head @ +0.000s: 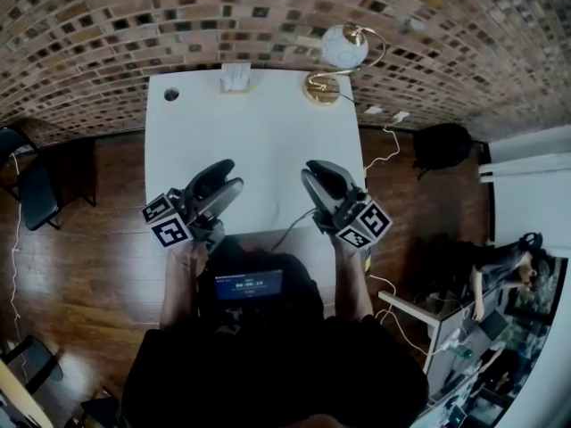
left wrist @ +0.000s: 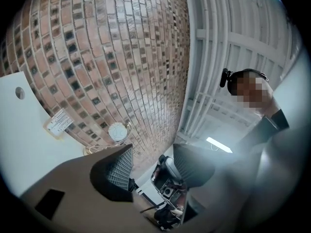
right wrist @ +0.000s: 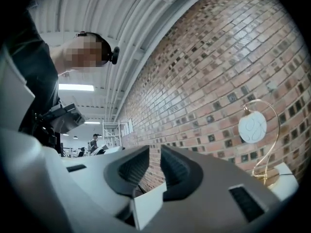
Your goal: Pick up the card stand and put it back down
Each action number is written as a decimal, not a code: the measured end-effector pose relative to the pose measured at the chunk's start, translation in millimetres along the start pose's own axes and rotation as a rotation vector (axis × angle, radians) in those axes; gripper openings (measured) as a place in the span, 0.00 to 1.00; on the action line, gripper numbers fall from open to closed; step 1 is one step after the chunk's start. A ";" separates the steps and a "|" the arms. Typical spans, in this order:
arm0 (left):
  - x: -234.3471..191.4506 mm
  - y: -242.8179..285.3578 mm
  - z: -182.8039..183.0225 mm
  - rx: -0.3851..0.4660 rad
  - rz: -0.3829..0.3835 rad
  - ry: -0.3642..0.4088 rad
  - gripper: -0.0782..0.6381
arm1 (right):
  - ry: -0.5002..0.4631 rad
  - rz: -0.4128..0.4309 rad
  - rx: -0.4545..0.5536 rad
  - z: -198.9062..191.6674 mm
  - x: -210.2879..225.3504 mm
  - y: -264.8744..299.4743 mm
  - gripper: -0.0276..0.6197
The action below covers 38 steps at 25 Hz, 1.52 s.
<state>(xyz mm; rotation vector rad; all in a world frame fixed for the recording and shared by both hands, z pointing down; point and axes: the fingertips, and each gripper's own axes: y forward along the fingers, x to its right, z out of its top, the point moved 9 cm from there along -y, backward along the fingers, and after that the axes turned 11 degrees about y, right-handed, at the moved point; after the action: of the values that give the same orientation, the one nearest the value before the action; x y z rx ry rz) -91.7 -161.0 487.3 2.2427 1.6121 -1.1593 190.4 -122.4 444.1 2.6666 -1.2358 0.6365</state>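
Observation:
The card stand (head: 236,77), a small clear holder with a white card, stands at the far edge of the white table (head: 259,141); it also shows in the left gripper view (left wrist: 59,122) by the brick wall. Both grippers hover over the table's near edge, far from the stand. My left gripper (head: 225,175) is open, and its jaws (left wrist: 151,154) stand wide apart with nothing between them. My right gripper (head: 314,169) has its jaws nearly together (right wrist: 154,154), leaving only a narrow slit that holds nothing.
A gold lamp with a white globe (head: 335,61) stands at the table's far right corner. A round hole (head: 171,94) sits at the far left. A dark chair (head: 27,185) is on the left, a black bag (head: 443,145) and white cable (head: 384,154) on the right.

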 end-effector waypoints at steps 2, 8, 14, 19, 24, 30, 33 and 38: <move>24.3 -0.4 -15.5 0.000 0.017 0.025 0.46 | 0.006 0.039 0.031 -1.9 -14.0 -20.5 0.18; 118.1 -19.8 -84.3 -0.065 0.096 0.068 0.46 | 0.082 0.193 0.048 -37.1 -64.8 -86.4 0.17; 181.3 -53.1 -119.4 -0.074 0.181 0.087 0.46 | 0.128 0.281 0.061 -63.0 -109.0 -123.9 0.17; 216.3 -58.2 -112.4 -0.066 0.129 0.139 0.46 | 0.112 0.278 0.079 -63.1 -135.6 -150.1 0.17; 245.1 -81.1 -109.5 -0.061 0.062 0.152 0.46 | 0.079 0.239 0.072 -66.3 -173.3 -163.6 0.17; 270.7 -155.2 -106.5 -0.037 0.015 0.121 0.46 | 0.081 0.202 0.080 -93.7 -264.7 -151.1 0.17; 278.9 -190.6 -117.1 -0.005 -0.021 0.068 0.46 | 0.049 0.183 0.073 -106.6 -322.2 -148.5 0.17; 280.3 -217.3 -135.2 0.007 -0.077 0.022 0.46 | 0.025 0.123 0.038 -135.4 -371.6 -158.2 0.16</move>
<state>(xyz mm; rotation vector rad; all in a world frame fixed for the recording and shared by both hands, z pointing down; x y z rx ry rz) -175.5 208.4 463.6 2.2231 1.7193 -1.1645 53.0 279.8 415.5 2.6193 -1.4033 0.7151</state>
